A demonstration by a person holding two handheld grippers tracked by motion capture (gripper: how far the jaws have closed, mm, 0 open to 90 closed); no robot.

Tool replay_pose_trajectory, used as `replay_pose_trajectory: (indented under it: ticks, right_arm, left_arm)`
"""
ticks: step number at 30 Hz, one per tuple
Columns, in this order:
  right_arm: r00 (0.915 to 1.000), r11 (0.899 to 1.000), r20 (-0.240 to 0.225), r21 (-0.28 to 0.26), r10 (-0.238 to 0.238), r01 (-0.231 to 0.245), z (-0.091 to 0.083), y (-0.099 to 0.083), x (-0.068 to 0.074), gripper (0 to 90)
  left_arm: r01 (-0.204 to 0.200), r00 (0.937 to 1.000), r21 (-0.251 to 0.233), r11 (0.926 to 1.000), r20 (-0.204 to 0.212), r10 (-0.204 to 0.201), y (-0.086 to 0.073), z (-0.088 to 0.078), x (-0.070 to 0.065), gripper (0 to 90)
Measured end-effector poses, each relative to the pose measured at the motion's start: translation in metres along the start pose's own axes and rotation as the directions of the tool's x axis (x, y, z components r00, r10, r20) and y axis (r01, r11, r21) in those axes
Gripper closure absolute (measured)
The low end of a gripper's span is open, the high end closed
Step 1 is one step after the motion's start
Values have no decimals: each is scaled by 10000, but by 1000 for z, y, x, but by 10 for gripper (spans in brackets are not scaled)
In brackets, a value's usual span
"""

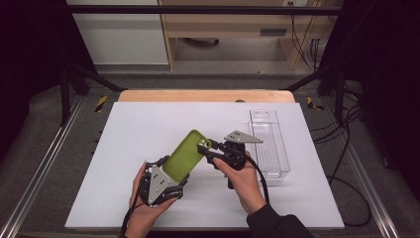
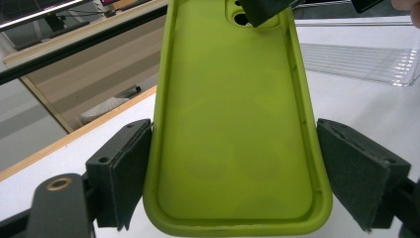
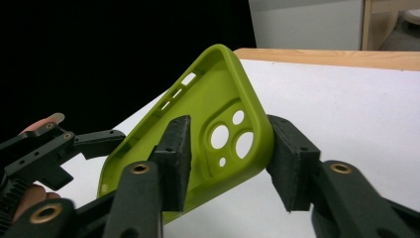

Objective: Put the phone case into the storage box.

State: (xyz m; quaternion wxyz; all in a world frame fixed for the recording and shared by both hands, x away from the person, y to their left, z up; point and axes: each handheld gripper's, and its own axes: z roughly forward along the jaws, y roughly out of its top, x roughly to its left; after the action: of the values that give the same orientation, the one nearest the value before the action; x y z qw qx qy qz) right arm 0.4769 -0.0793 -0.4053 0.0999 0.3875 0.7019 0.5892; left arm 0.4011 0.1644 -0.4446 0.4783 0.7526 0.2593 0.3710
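The green phone case (image 1: 184, 154) is held above the white bench (image 1: 148, 124), its lower end clamped across its width by the left hand-held gripper (image 2: 233, 168). The right hand-held gripper (image 3: 229, 158) has its jaws around the camera-cutout corner, one pad inside the case and one just clear of its back, so this second grip appears not yet complete. The clear tray (image 1: 270, 144) stands well apart at the right, so any placing there seems yet to come.

Evenly and brightly lit from above on the white worktop (image 1: 148, 148), soft and low in contrast, with short faint shadows under the hands. Deep black at 9 and 3 o'clock of the high view, detail lost there. Slightly grainy and soft overall. Mild glare along the clear tray (image 1: 270, 144) rim. Sharp on the green phone case (image 2: 233, 124) in the left gripper view, background beyond it blurred. Black from 9 to 12 o'clock in the right gripper view; nearest hand-held gripper parts at 6 o'clock out of focus.
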Motion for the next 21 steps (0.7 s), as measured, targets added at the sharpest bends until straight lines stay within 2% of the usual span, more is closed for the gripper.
replay_pose_trajectory:
  ticks: [1,5,15,21]
  right_arm:
    - [9999,9999,81,-8,-125,125,0,0,1,567]
    - [9999,9998,62,-165,-99,100,-1,1,1,630]
    - [9994,9988,-48,-342,343,-345,-3,4,1,692]
    - [9992,9986,-3,-351,400,-400,-4,7,4,721]
  left_arm:
    - [11,10000,8,10000,-7,-11,0,0,0,165]
    - [80,10000,66,9999,-13,-80,-1,2,1,164]
    - [170,9998,60,9998,-70,-170,-1,2,-1,163]
    - [352,9994,52,9994,-52,-352,-1,3,-1,163]
